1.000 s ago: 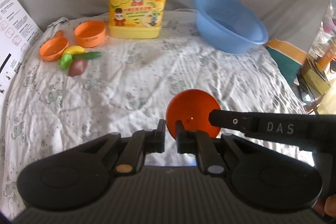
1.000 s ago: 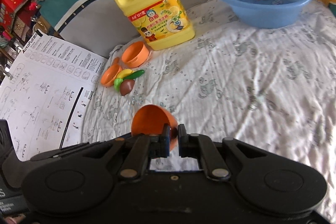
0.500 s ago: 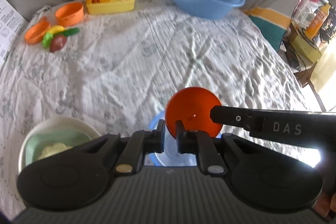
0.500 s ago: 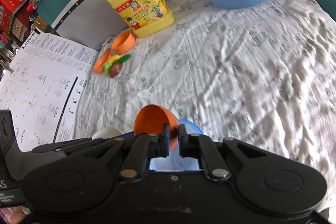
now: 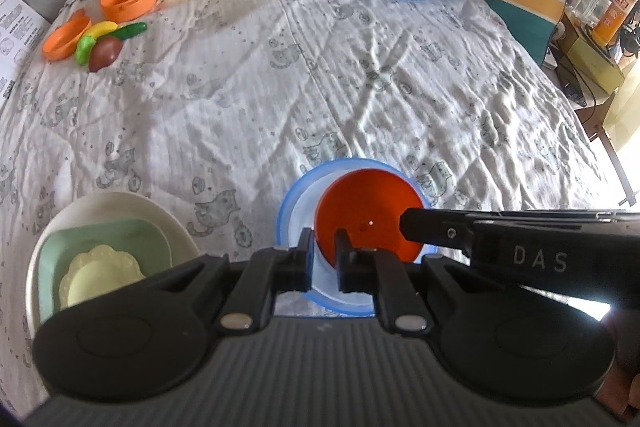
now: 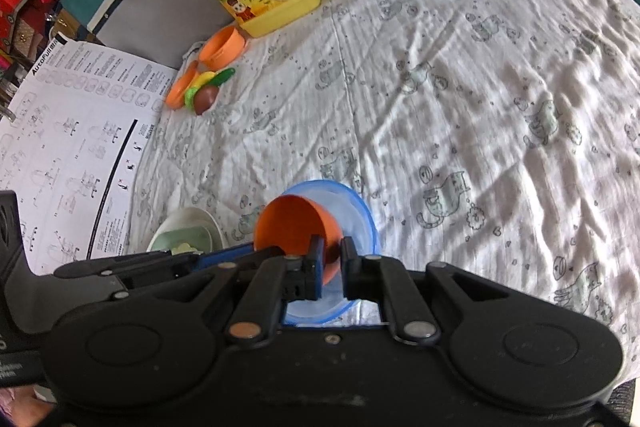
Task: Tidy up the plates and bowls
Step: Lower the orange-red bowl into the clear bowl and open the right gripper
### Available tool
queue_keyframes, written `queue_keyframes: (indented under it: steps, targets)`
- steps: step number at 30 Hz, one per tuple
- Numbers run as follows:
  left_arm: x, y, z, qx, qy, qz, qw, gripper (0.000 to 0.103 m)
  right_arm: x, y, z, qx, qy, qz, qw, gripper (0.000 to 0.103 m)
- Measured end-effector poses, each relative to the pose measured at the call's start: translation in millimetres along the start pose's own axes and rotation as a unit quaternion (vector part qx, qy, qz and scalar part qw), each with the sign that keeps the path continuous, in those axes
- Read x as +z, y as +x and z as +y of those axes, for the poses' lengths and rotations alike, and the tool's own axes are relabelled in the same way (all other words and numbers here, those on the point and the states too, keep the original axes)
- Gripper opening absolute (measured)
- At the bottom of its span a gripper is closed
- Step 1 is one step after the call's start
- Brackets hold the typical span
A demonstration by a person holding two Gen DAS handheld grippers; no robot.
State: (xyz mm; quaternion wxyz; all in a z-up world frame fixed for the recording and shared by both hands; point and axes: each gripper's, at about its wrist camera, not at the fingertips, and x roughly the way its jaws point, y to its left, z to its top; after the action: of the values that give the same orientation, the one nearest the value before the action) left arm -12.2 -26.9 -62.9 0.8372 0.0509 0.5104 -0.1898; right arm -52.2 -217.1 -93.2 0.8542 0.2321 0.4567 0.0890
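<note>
Both the left gripper [image 5: 322, 253] and the right gripper [image 6: 331, 262] pinched the rim of the orange bowl [image 5: 366, 215], held over the blue-rimmed bowl [image 5: 294, 205]; "DAS" showed on the right gripper, "AutoFull" on the instruction sheet [image 6: 60, 131]

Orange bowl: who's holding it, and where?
Both grippers: left gripper and right gripper each pinch the orange bowl by its rim, above the blue-rimmed plate.

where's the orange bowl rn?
Orange bowl is pinched by both grippers over the blue-rimmed plate, right of the white plate stack in the left wrist view.
</note>
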Motion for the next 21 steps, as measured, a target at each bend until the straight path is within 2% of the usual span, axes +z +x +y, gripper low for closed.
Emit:
queue_keyframes:
  steps: [3,6,8,10,11,12,13,14,15,18,21]
  targets:
    - [0,4,1,0.005,0.000,0.003,1.0000,0.012,0,5,0,-0.001,0.001,0.007,1.000,0.012]
    - [1,2,4,0.006,-0.006,-0.001,1.0000,0.014,0,7,-1,-0.001,0.006,0.008,1.000,0.021]
    - [3,-4,10,0.007,-0.016,-0.009,0.9998,0.027,2,4,-1,0.002,0.009,0.003,1.000,0.027]
    - [5,-13,15,0.023,-0.024,-0.027,0.9991,0.052,6,-3,-1,0.002,0.011,-0.007,1.000,0.036]
    - [5,-18,19,0.030,-0.029,-0.036,0.9985,0.059,7,-6,-1,0.001,0.010,-0.013,1.000,0.046]
    - [6,-22,24,0.033,-0.036,-0.044,0.9978,0.071,8,-10,-1,0.001,0.009,-0.019,1.000,0.059]
    - [5,-28,30,0.033,-0.044,-0.052,0.9971,0.081,10,-15,-1,0.001,0.010,-0.028,1.000,0.067]
    - [5,-33,36,0.030,-0.052,-0.060,0.9964,0.087,11,-19,0,0.002,0.009,-0.038,0.999,0.083]
    - [5,-36,40,0.029,-0.058,-0.066,0.9957,0.096,11,-22,0,0.001,0.007,-0.045,0.999,0.093]
    - [0,-45,49,0.040,-0.063,-0.083,0.9938,0.102,13,-28,4,-0.014,0.000,-0.061,0.998,0.099]
    - [-7,-46,56,0.038,-0.066,-0.086,0.9934,0.103,12,-29,1,-0.022,0.004,-0.064,0.998,0.103]
